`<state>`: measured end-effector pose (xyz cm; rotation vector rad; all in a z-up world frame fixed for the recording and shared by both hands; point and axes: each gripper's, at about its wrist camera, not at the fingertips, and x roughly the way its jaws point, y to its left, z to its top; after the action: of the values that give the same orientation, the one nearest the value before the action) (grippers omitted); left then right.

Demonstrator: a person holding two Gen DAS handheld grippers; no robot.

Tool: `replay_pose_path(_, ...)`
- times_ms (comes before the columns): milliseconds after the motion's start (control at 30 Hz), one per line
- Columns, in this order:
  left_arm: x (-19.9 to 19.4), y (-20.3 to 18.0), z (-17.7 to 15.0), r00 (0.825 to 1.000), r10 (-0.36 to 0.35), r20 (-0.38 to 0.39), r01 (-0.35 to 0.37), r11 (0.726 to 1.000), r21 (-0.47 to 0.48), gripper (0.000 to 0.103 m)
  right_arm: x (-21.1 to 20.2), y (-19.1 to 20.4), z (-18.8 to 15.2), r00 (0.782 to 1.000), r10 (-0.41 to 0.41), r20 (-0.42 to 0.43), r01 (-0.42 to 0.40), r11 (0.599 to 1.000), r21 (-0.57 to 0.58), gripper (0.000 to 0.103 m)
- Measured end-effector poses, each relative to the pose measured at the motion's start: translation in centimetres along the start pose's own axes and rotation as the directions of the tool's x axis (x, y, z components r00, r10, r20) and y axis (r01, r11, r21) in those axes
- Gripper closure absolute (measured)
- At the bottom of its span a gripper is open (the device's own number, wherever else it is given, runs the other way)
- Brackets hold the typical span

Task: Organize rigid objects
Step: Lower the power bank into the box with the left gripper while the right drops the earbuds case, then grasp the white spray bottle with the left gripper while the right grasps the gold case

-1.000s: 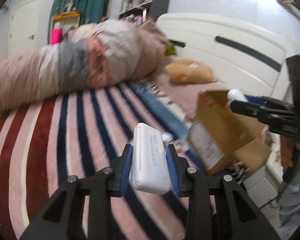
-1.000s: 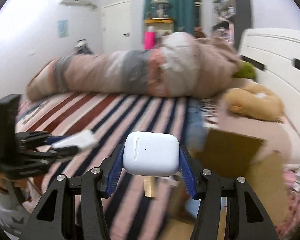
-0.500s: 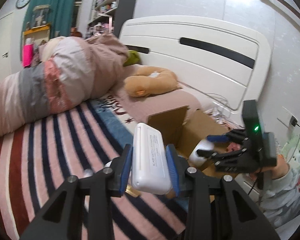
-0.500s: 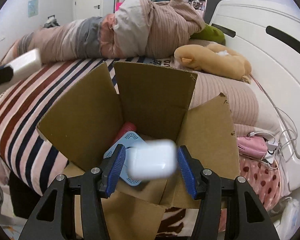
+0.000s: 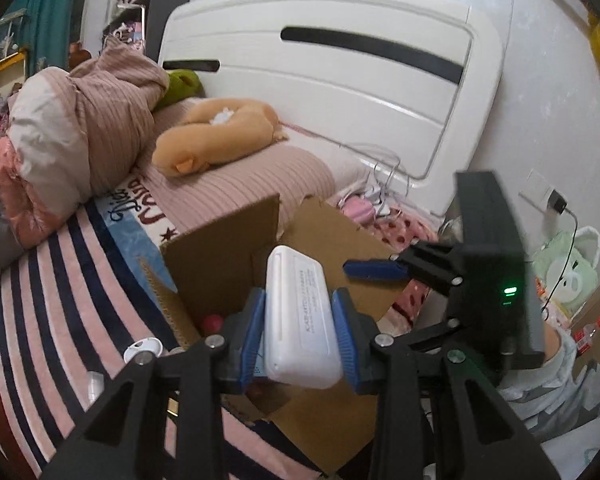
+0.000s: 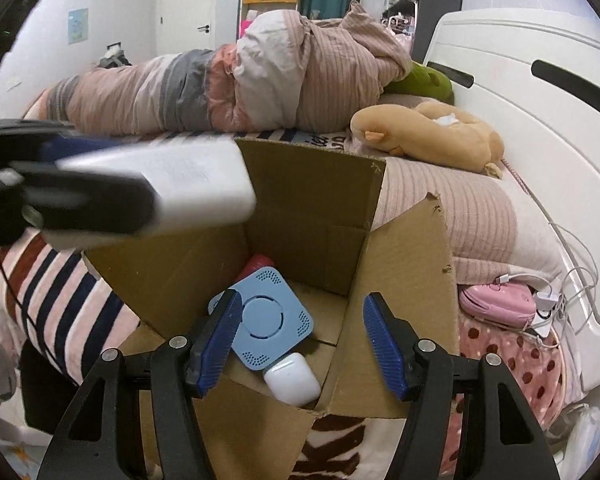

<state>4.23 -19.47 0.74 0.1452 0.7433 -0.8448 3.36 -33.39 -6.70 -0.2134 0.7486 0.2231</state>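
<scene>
An open cardboard box (image 6: 312,216) (image 5: 220,256) stands on the striped bed. Inside it lie a blue square device (image 6: 270,318), a red item (image 6: 256,264) and a white earbud case (image 6: 292,378). My right gripper (image 6: 300,334) hovers over the box; its jaws are opening and nothing is between them, the earbud case lying just below. My left gripper (image 5: 298,326) is shut on a long white plastic case (image 5: 300,320) (image 6: 160,184) and holds it above the box's left flap. The right gripper (image 5: 376,270) shows at the right of the left wrist view.
A rolled striped duvet (image 6: 228,80) lies along the far side of the bed. A tan plush toy (image 6: 428,136) rests near the white headboard (image 5: 340,80). A pink device (image 6: 500,304) with cables sits right of the box. A small white round thing (image 5: 144,350) lies on the blanket.
The right gripper came over the box and let go of the white earbud case, which now lies inside. The left gripper carried the long white case across the bed to the box.
</scene>
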Motion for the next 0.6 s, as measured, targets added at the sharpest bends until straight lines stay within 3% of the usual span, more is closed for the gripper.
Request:
replay_pose_path(167,0.9,-0.3,0.1,0.999,-0.011,-0.037,0.011,1.0,0.018,0.072,-0.2,-0.4,0.1,1.0,0.008,0.017,-0.008,1.0,0.002,0.039)
replay_pose_path(367,0.2,0.3,0.4,1.0,0.002,-0.018,-0.002,1.0,0.006,0.07,-0.3,-0.7,0.0,1.0,0.014,0.024,-0.014,1.0,-0.007,0.037)
replay_pose_path(600,-2.6,2.5,-0.4,0.998,0.05,0.026,-0.049,0.998,-0.046,0.055,-0.8,0.1,0.6,0.999,0.021,0.038,-0.021,1.0,-0.013,0.037)
